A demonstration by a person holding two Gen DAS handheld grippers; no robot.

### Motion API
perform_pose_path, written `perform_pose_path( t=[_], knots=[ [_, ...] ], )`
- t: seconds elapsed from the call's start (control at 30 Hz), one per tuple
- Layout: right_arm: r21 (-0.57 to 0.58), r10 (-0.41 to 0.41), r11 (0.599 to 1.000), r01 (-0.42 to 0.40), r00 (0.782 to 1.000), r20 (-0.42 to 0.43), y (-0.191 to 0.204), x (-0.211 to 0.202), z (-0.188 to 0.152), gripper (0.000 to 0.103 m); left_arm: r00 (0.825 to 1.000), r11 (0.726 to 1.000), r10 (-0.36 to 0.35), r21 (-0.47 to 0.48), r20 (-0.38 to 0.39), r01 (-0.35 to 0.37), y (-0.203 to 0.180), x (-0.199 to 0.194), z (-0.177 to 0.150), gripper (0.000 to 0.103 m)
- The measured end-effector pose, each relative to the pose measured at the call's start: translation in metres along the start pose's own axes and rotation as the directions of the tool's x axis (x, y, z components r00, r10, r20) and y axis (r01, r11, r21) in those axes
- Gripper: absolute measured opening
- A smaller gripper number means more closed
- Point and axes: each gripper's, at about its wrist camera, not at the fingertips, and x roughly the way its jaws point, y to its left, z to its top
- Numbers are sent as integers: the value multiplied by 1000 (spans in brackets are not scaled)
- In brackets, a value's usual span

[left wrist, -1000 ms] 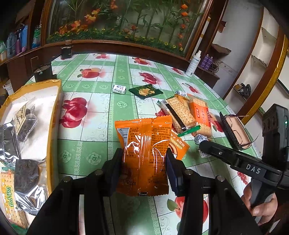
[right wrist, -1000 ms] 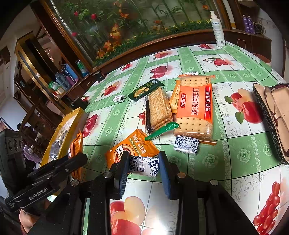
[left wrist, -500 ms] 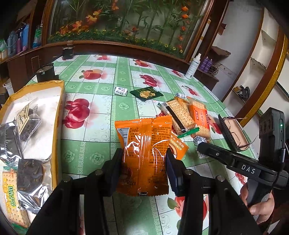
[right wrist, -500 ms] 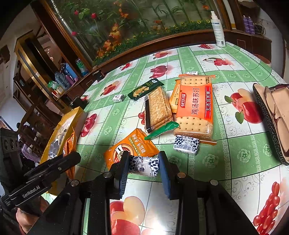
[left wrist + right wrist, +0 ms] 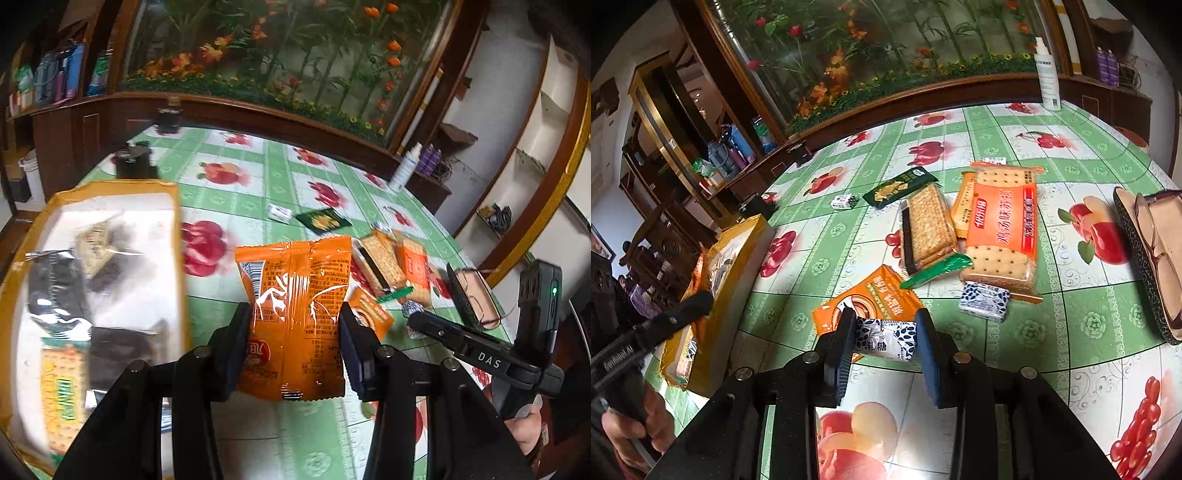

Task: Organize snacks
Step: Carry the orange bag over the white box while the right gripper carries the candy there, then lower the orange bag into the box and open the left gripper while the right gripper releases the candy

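Left gripper (image 5: 293, 328) clamps orange packet (image 5: 295, 317); right gripper (image 5: 884, 345) clamps candy (image 5: 886, 341). Box (image 5: 177, 236) left holds several; many loose ahead.

Glossy orange snack packet (image 5: 293, 317), black print and a barcode on a white patch. Small white candy wrapper with dark blue leaf pattern (image 5: 886, 338); a second small white-and-blue patterned wrapper (image 5: 984, 303) is seen. Flat orange sachet with a brown and white ring motif (image 5: 875, 295). Large clear cracker pack with an orange band and white lettering (image 5: 1001, 225). Dark green sachet with yellow motif (image 5: 899, 186). Plastic tablecloth checked green and white, red fruit prints (image 5: 1071, 155). Yellow-rimmed tray with white inside (image 5: 110, 206). Both grippers are black.
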Motion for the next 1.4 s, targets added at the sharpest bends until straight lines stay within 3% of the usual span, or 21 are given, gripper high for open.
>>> perform_pose_path(
  t=[0.2, 0.4, 0.7, 0.87, 1.07, 1.4],
  knots=[
    [-15, 52, 998, -53, 998, -25, 19, 7, -1, 35, 998, 997, 45, -70, 43, -42, 42, -25, 2, 45],
    [-76, 113, 990, -116, 993, -43, 64, 14, 3, 35, 991, 984, 123, -135, 60, -114, 90, -47, -7, 45],
    [-201, 243, 946, -254, 967, -80, 172, 37, 17, 36, 975, 958, 221, -194, 36, -210, 139, -55, -34, 45],
    [-240, 269, 927, -288, 957, -112, 223, 67, 17, 36, 976, 958, 214, -201, 31, -204, 148, -53, -42, 45],
    [-252, 209, 936, -245, 965, -159, 243, 114, 10, 36, 980, 961, 198, -205, 36, -187, 150, -55, -44, 45],
    [-246, 200, 937, -247, 959, -203, 240, 138, 1, 36, 984, 958, 175, -238, 33, -163, 151, -51, -46, 46]
  ],
)
